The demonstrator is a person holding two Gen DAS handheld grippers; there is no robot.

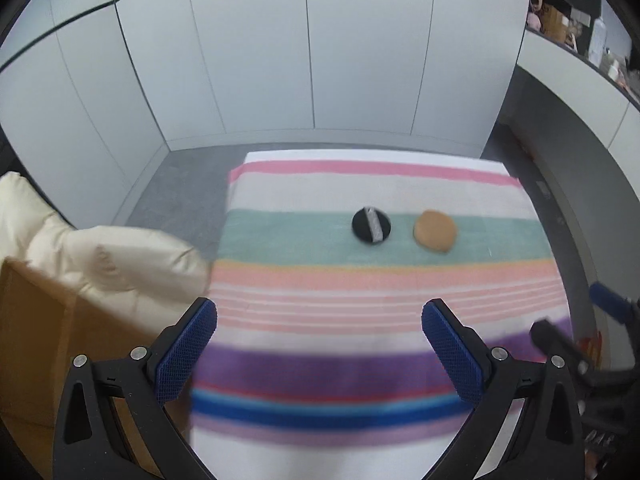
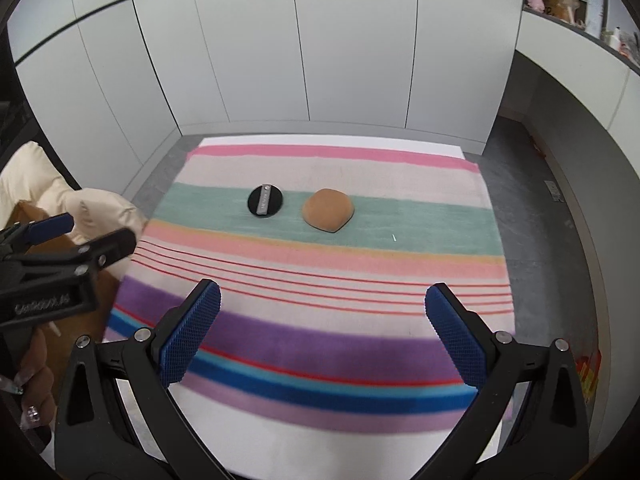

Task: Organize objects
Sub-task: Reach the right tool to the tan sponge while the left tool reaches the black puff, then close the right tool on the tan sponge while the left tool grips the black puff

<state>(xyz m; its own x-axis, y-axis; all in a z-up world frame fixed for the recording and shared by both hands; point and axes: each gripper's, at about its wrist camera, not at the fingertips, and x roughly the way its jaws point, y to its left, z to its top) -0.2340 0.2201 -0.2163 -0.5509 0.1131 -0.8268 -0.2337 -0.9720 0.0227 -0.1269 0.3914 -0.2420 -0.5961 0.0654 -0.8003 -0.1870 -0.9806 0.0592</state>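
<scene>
A round black puff with a silver ribbon strap (image 1: pixel 371 225) (image 2: pixel 265 200) lies on the green stripe of a striped cloth (image 1: pixel 360 320) (image 2: pixel 320 312). Just right of it rests a tan rounded puff (image 1: pixel 435 231) (image 2: pixel 328 210). My left gripper (image 1: pixel 319 314) hangs open over the cloth's near part, well short of both puffs, nothing between its blue pads. My right gripper (image 2: pixel 322 300) is also open and empty, equally far back. In the right wrist view the left gripper (image 2: pixel 86 236) shows at the left edge; in the left wrist view the right gripper (image 1: pixel 576 320) shows at the right.
A cream cushion (image 1: pixel 100 248) (image 2: pixel 80 204) and a brown cardboard box (image 1: pixel 36 340) sit left of the table. White cabinet panels (image 1: pixel 300 60) stand behind. A shelf with bottles and pink items (image 2: pixel 580 4) is at the upper right. A hand (image 2: pixel 32 376) holds the left gripper.
</scene>
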